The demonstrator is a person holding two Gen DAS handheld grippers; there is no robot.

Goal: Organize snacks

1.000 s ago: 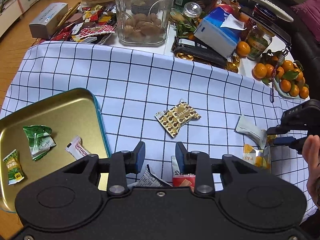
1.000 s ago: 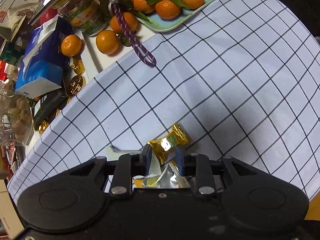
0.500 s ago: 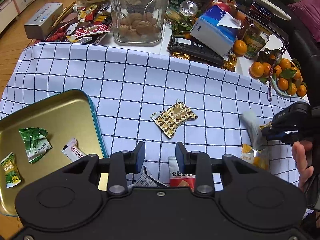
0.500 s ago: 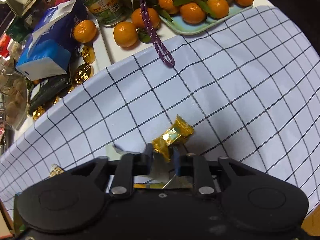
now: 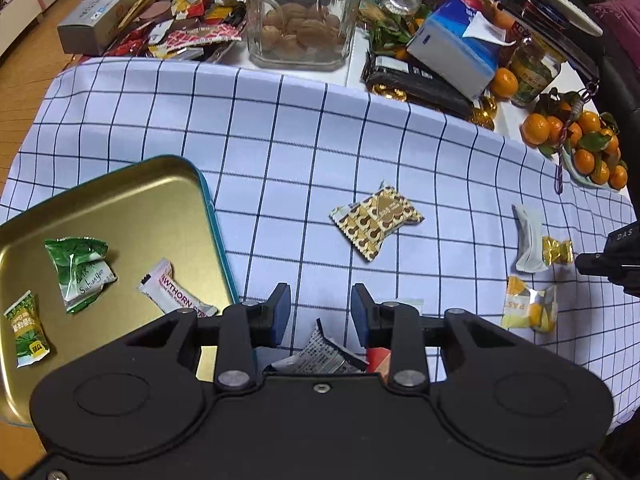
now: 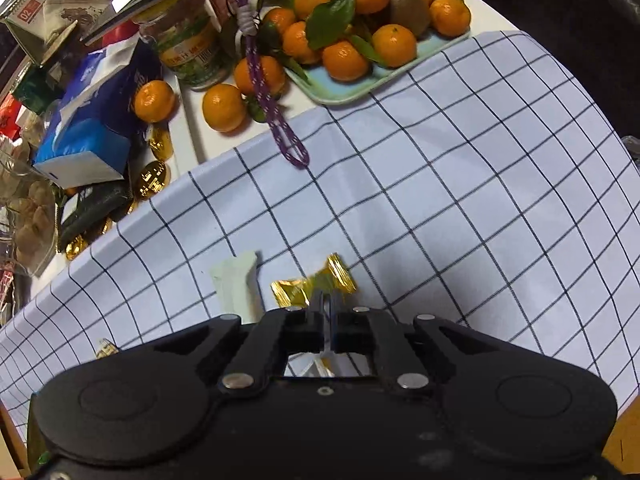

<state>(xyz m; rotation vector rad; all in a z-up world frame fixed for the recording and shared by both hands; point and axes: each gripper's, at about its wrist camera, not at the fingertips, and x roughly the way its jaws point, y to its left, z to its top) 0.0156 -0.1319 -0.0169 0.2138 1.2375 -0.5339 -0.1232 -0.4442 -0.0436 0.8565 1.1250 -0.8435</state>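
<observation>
Gold metal tray with teal rim (image 5: 120, 200) sits at far left on the blue-and-white checked tablecloth (image 5: 300, 140) covering the tabletop. In the tray: small green candy packet (image 5: 26, 328) at the left edge, crumpled green-and-white snack wrapper (image 5: 78, 274) beside it, white hawthorn snack stick (image 5: 176, 294) right of that, its lower end hidden by the gripper body.

Left hand-held gripper (image 5: 318, 310) hangs over the cloth just right of the tray, blue-padded jaws wide apart, gripping nothing. Below them on the cloth, a grey-and-white printed wrapper (image 5: 320, 354) and a red packet (image 5: 378, 360), both partly hidden.

Middle of the cloth: brown-and-gold patterned square sachet (image 5: 376, 222), lying flat, well apart from the rest.

Right side: white pillow-shaped packet (image 5: 528, 240), with a gold foil twist-wrapped candy (image 6: 312, 284) touching or overlapping its right edge. Below these lies a yellow-and-orange clear snack bag (image 5: 528, 308).

Right hand-held gripper (image 6: 329, 300) has just been closing, jaws now pinched together on the gold foil candy near its middle; both twisted ends stick out either side. Cannot tell whether the candy is lifted off the cloth.

Behind the cloth: clear glass jar of walnuts (image 5: 300, 12), blue tissue pack (image 5: 456, 48), pale green plate of mandarins with leaves (image 6: 360, 88), purple braided cord (image 6: 276, 116).
</observation>
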